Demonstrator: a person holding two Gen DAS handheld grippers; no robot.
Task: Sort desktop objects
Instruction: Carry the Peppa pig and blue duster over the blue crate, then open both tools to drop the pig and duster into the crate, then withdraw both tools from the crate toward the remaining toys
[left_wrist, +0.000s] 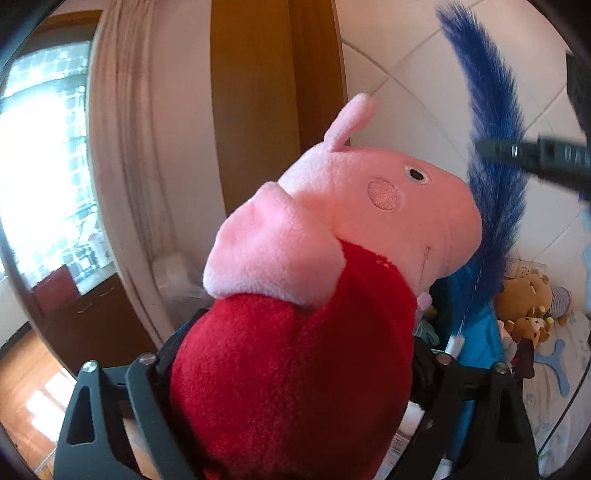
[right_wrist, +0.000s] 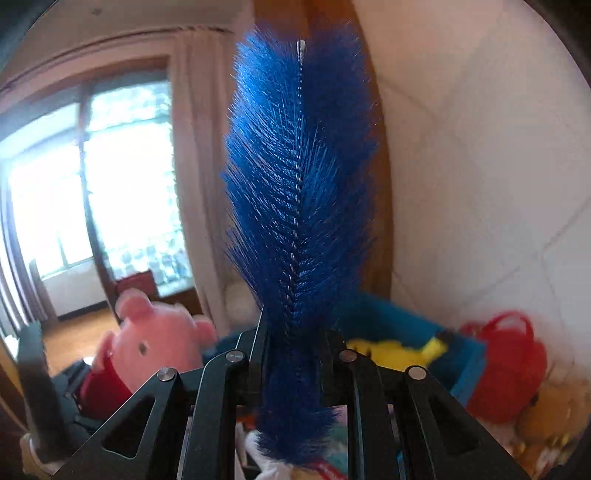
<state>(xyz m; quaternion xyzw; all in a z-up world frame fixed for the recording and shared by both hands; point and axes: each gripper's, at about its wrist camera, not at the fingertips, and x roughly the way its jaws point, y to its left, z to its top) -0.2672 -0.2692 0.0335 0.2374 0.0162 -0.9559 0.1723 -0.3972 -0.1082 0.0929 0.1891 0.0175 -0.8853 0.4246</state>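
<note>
A pink pig plush (left_wrist: 332, 206) in a red dress fills the left wrist view, up in the air. My left gripper (left_wrist: 295, 350) is closed wide on its red body, a finger on each side. In the right wrist view a blue bottle brush (right_wrist: 299, 184) with a twisted wire stem stands upright. My right gripper (right_wrist: 295, 332) is shut on the brush's lower bristles. The pig plush (right_wrist: 155, 343) shows at lower left there. The brush (left_wrist: 491, 110) rises just right of the pig in the left wrist view, beside a dark finger (left_wrist: 535, 155) of the right gripper.
A blue bin (right_wrist: 469, 354) holds a yellow plush (right_wrist: 399, 350). A red bag (right_wrist: 513, 362) lies to its right. Brown teddy bears (left_wrist: 524, 295) sit by the white tiled wall (left_wrist: 413, 55). A curtain (left_wrist: 122, 147), a window and a wooden panel (left_wrist: 258, 110) stand behind.
</note>
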